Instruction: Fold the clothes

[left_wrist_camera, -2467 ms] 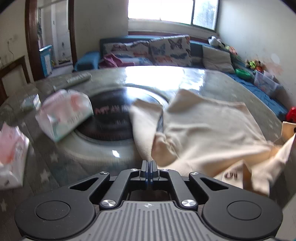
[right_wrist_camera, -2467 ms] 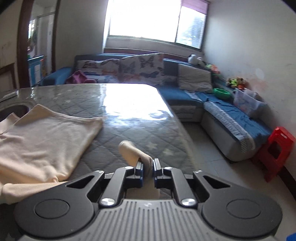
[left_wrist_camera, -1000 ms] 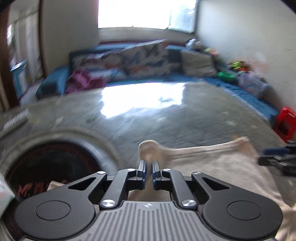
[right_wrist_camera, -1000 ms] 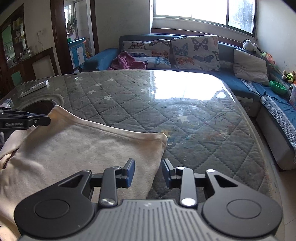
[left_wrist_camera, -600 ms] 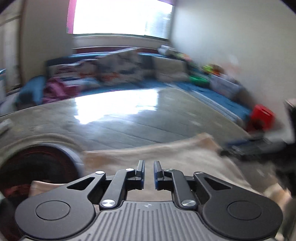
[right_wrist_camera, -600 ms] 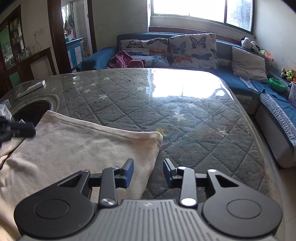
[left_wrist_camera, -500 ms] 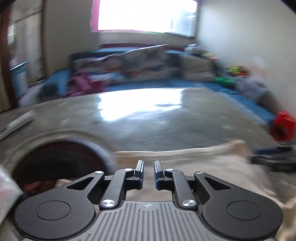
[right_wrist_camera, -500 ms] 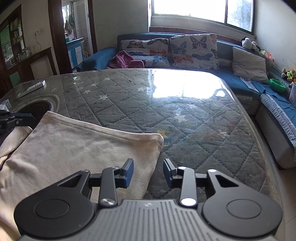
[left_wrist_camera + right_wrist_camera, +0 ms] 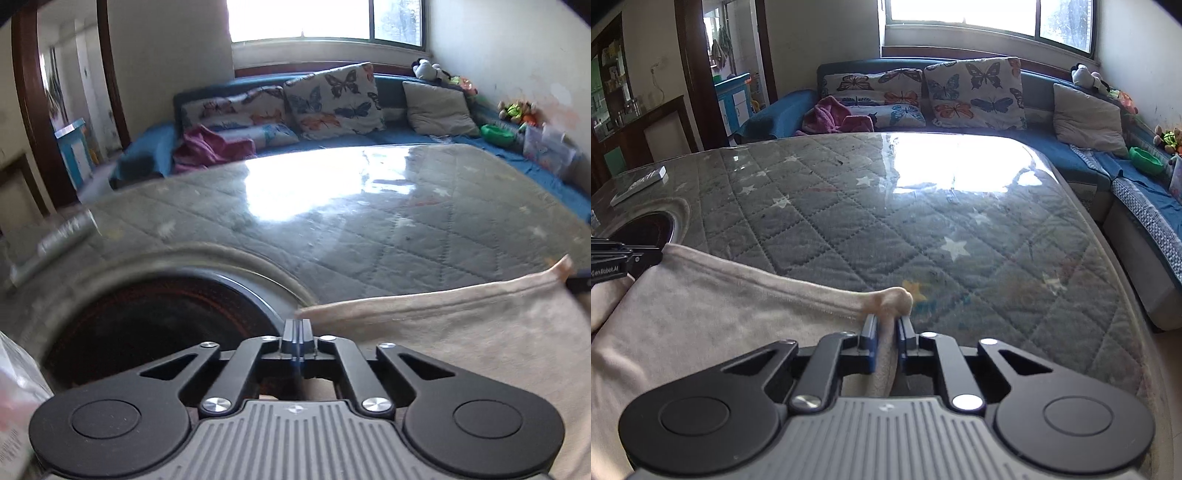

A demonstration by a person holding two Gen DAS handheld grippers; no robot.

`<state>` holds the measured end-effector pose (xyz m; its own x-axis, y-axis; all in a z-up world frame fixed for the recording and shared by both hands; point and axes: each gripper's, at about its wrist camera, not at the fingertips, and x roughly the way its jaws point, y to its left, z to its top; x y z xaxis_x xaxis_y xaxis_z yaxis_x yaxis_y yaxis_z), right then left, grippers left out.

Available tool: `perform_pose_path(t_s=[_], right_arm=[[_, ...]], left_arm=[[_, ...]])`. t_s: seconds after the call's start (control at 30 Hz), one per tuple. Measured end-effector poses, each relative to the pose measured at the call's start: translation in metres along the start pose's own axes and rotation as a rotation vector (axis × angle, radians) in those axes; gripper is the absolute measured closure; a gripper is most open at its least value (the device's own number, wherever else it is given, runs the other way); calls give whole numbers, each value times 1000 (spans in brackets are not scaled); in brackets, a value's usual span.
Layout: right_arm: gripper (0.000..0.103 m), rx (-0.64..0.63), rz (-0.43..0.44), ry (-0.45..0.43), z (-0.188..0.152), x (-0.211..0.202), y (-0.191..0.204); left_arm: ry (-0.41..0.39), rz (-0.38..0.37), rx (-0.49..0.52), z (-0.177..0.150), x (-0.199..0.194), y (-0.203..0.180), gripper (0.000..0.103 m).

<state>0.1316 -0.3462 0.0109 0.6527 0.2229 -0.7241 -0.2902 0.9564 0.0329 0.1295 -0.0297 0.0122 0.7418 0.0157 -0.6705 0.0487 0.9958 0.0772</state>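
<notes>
With both far corners pinched, the cream garment (image 9: pixel 701 332) lies flat on the quilted table (image 9: pixel 923 240), ready for its fold!

Left wrist view: the left gripper (image 9: pixel 296 328) is clamped tight at the garment's (image 9: pixel 461 350) corner, just beside the round dark inset (image 9: pixel 155 325). Right wrist view: the right gripper (image 9: pixel 886 328) squeezes the other corner, cloth bunching between the jaws, well away from that inset. Soft, light, limp fabric, I'd say; corners and hems are the places to hold.
</notes>
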Motion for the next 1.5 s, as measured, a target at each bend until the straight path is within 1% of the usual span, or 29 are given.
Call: perform_pose_path(t_s=[0.07,0.2,0.23,0.27,0.3,0.37,0.47,0.5,0.63,0.7,0.77,0.83,0.93,1.0,1.07,1.1,1.2,1.3,1.33,1.37,1.4,1.43,1.47,1.5], right_arm=[[98,-7,0,-9,9,8,3],[97,-21,3,-9,24,28,9],[96,-25,2,-9,27,31,11],[91,-29,1,-6,29,32,12],[88,-38,0,-1,30,30,12],[86,-63,-5,-14,29,20,15],[84,-115,31,-17,22,-4,22],[83,-136,52,-14,18,-14,26],[82,-245,153,5,-7,-55,49],[82,-298,207,22,-20,-72,62],[82,-355,258,39,-34,-88,75],[82,-443,323,60,-54,-110,94],[82,-558,391,88,-78,-136,115],[73,-622,419,94,-90,-146,127],[67,-683,441,94,-101,-153,139],[67,-709,443,90,-106,-155,144],[67,-741,411,56,-113,-148,157],[70,-743,405,50,-116,-136,163],[75,-748,408,51,-118,-134,165],[88,-758,417,56,-119,-131,166],[94,-763,427,62,-120,-131,167],[96,-764,440,65,-121,-132,167],[100,-767,457,67,-121,-136,166],[100,-771,475,70,-122,-141,165]], left_arm=[[-6,14,-15,3,5,7,103],[17,76,-26,9,19,20,103],[22,87,-30,10,22,23,103],[26,84,-41,11,20,27,103],[23,78,-53,11,17,30,102],[7,54,-66,12,6,32,102],[8,-51,-81,11,-14,28,100],[15,-81,-78,9,-19,23,100],[44,-164,-52,-4,-35,3,100],[61,-189,-36,-11,-39,-7,100],[65,-198,-6,-17,-45,-18,99],[65,-208,15,-21,-48,-25,98],[70,-210,18,-24,-50,-29,98],[82,-207,7,-24,-48,-30,98],[90,-207,-1,-25,-46,-29,98],[90,-205,-8,-26,-45,-28,97],[89,-204,-16,-27,-46,-27,96],[90,-202,-15,-27,-47,-27,95],[90,-202,-16,-27,-47,-27,95],[91,-203,-16,-27,-47,-27,94],[92,-204,-17,-27,-48,-26,93],[92,-203,-17,-26,-48,-26,92],[91,-202,-17,-26,-48,-26,92],[91,-201,-17,-26,-48,-26,92]])
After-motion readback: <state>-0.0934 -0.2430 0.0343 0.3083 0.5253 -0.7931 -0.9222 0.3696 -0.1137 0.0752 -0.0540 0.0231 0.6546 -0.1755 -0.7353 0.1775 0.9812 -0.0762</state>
